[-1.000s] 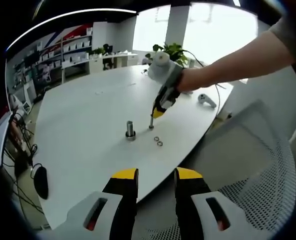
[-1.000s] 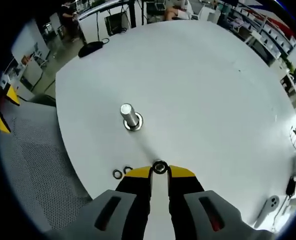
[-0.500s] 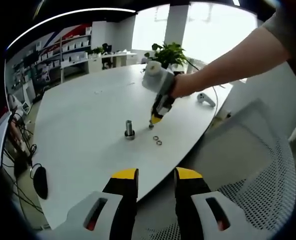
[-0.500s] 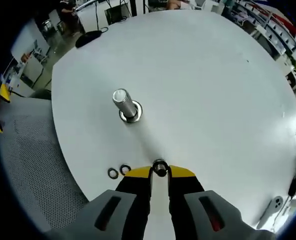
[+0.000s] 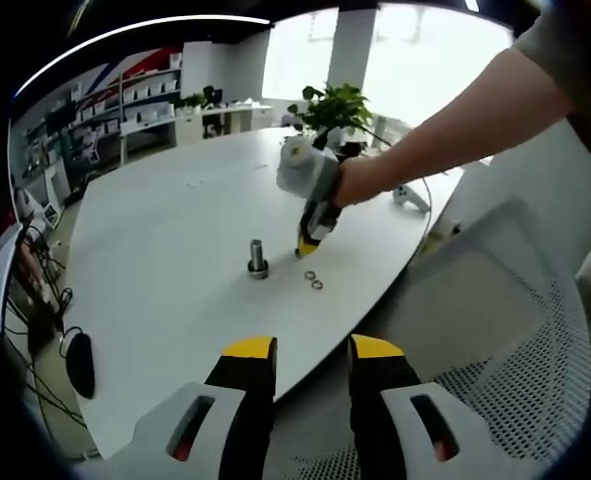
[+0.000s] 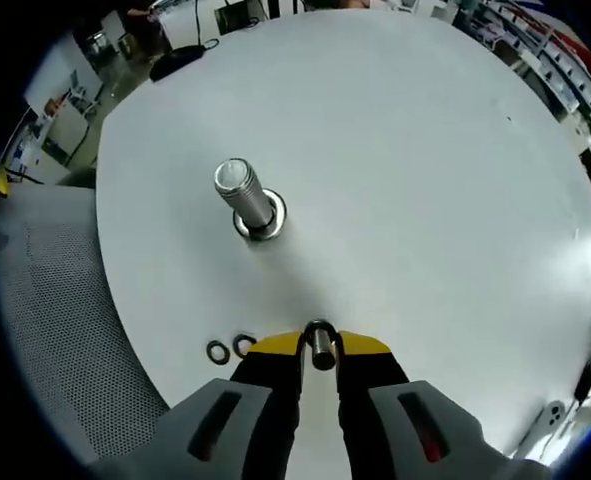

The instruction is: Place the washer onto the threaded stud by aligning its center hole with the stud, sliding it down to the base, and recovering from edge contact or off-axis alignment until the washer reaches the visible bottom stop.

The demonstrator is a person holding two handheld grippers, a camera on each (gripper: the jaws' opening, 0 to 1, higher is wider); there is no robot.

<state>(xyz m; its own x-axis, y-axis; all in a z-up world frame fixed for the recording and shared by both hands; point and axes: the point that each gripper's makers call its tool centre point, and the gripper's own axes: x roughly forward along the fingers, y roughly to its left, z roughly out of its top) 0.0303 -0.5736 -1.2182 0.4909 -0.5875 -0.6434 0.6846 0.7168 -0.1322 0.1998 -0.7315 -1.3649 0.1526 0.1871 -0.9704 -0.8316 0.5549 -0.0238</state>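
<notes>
1. Right gripper (image 6: 319, 352) has its yellow-tipped jaws closed on a washer (image 6: 320, 337), a small dark metal ring pinched at its lower edge and standing on edge above the white table (image 6: 425, 200); the left gripper view shows the same tool (image 5: 305, 245) held above the tabletop.
2. Left gripper (image 5: 313, 355) hangs off the table's near edge, jaws parted with nothing between them.
3. Threaded stud (image 6: 245, 195) stands upright on its round base flange, well apart from the held washer, bright and bare.
4. Two spare washers (image 6: 230, 349) lie flat on the table near the right jaws.
5. Step in hand appears to be carrying the washer to the stud; next it likely needs turning flat and centring over the stud's tip.
</notes>
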